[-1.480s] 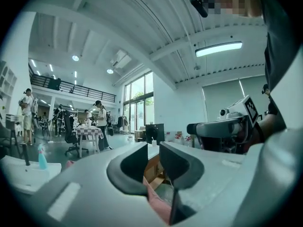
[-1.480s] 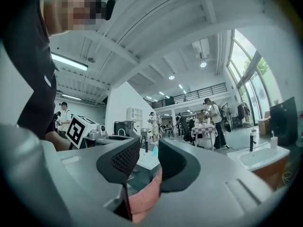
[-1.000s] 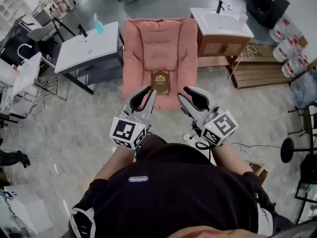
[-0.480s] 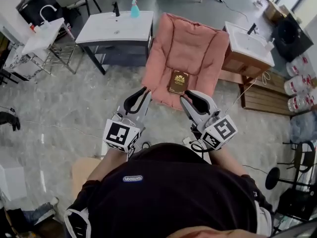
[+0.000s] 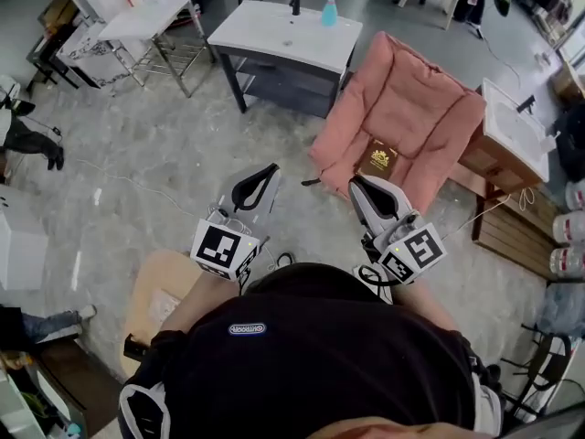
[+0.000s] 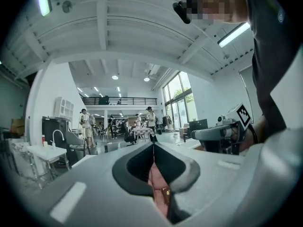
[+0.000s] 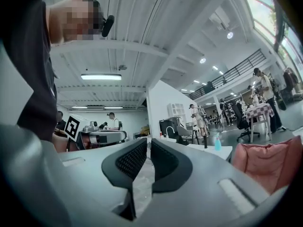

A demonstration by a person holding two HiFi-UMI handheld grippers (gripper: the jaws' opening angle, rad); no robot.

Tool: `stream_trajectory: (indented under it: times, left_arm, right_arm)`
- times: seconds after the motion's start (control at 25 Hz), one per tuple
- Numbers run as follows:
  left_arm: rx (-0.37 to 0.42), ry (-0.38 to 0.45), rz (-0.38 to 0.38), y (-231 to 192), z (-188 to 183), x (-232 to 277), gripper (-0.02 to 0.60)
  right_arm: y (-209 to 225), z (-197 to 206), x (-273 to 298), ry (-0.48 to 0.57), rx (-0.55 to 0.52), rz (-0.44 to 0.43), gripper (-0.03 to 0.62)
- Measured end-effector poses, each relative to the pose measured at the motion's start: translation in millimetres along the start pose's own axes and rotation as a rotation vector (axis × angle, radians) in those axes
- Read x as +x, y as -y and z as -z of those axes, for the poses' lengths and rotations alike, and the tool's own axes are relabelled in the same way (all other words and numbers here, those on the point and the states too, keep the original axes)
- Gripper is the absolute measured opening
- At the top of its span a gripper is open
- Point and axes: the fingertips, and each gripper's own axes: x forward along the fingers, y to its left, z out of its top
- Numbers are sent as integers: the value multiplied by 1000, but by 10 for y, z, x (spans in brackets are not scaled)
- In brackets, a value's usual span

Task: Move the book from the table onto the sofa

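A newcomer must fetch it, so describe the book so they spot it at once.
Find the pink sofa between the white sink table and the wooden washstand. The book lies flat on its seat, near the front edge. It is dark brown with a gold emblem, the only thing on the sofa.

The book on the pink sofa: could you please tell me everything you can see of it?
The book is closed, with a dark brown cover that looks stiff and carries a gold emblem. It lies flat, cover up, on the seat of the pink sofa, about midway across it and lined up with the sofa's sides. Only the sofa touches it. Any lettering is too small to read, and its spine and pages cannot be made out.
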Motion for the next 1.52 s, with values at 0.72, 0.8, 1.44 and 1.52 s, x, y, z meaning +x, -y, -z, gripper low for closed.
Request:
stream_trajectory:
  times: [0.72, 0.8, 1.44, 1.52]
  left_arm:
    - [-83, -130, -554, 908, 329, -1266, 5]
    - [-88, -129, -613, 905, 336, -1525, 5]
    - [-88, -62, -960, 1107, 302, -3731, 5]
    - [-91, -57, -990, 1151, 318, -4001, 5]
  right_arm:
    - [-495, 441, -307, -100, 36, -470, 29]
    - [-804, 448, -219, -103, 23, -544, 29]
    - [-3027, 626, 19, -157, -31, -902, 29]
    - [-3294, 653, -10, -162, -40, -928, 29]
